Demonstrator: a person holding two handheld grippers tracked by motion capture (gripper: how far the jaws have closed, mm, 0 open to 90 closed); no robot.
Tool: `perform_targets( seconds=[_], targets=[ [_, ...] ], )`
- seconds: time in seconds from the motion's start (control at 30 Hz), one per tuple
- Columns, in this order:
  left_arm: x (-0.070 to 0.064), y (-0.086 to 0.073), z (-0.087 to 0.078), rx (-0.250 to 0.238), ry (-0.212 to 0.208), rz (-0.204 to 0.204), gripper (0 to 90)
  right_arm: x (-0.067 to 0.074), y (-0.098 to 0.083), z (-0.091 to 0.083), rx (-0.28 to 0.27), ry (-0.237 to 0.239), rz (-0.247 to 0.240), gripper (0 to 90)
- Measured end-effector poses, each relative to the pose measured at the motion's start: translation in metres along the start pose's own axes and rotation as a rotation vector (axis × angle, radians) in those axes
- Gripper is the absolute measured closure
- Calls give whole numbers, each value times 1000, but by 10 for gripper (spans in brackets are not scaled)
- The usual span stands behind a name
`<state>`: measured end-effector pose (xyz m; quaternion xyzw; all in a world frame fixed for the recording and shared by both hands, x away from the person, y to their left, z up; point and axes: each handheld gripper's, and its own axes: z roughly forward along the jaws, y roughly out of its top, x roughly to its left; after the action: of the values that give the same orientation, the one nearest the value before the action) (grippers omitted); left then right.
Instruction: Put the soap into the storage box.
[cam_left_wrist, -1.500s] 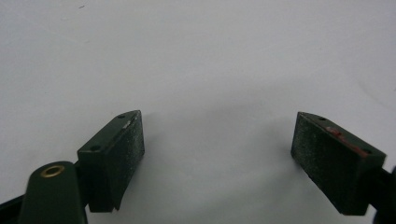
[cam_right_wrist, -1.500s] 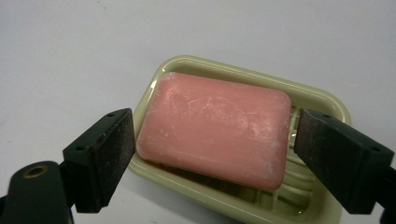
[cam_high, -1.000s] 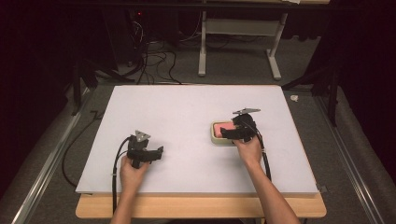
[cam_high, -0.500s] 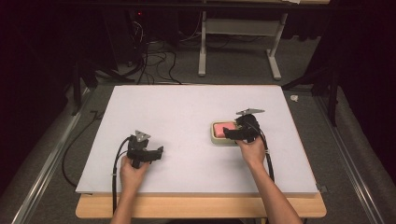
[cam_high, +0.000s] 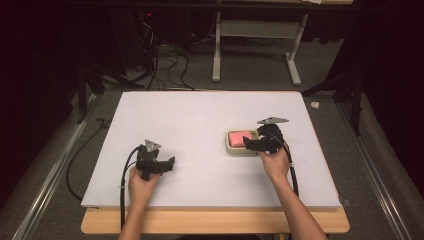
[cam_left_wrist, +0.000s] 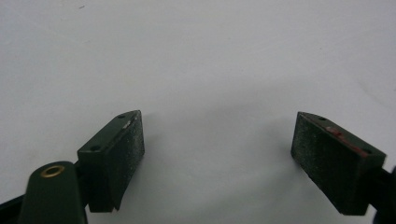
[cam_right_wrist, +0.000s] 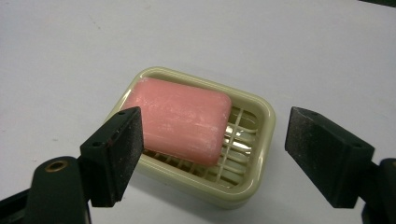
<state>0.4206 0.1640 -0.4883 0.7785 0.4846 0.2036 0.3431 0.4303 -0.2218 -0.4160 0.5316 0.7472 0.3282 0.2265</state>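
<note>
- The pink soap bar (cam_right_wrist: 180, 119) lies in a pale green soap dish (cam_right_wrist: 254, 154), toward one end of it, so that the grid floor of the dish shows bare at the other end.
- In the high view the soap dish (cam_high: 235, 148) stands on the right half of the white desk (cam_high: 200, 115), and the soap bar (cam_high: 240, 138) shows in it as a small pink patch.
- The right tool (cam_right_wrist: 210, 154) hangs just over the dish with its jaws wide apart; it holds nothing, and the dish with the soap lies between the two pads.
- In the high view the right tool (cam_high: 250, 144) is at the near right edge of the dish.
- The step in hand seems to be the approach for a grasp, probably of the soap.
- The next move calls for lowering the tool so that the pads come on both sides of the bar, then closing gently, because soap can slip.
- The left tool (cam_high: 167, 165) rests low over the bare desk at the left, well apart from the dish, with jaws wide open and empty.
</note>
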Motion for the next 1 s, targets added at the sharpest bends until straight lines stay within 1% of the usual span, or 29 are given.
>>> perform_targets(
  seconds=[0.2,0.57,0.6,0.8,1.0],
  targets=[
    [0,0,0,0,0,0,177,-3,-2,-3,-7,0,-2,204],
    [0,0,0,-1,-1,-1,177,-11,-9,-11,-17,-6,15,209],
    [0,0,0,0,-2,-1,177,-12,-9,-12,-17,-10,12,209],
    [0,0,0,-1,-1,-1,177,-20,-14,-23,-37,-16,32,211],
    [0,0,0,0,0,0,177,-27,-20,-28,-48,-21,38,211]
  ],
)
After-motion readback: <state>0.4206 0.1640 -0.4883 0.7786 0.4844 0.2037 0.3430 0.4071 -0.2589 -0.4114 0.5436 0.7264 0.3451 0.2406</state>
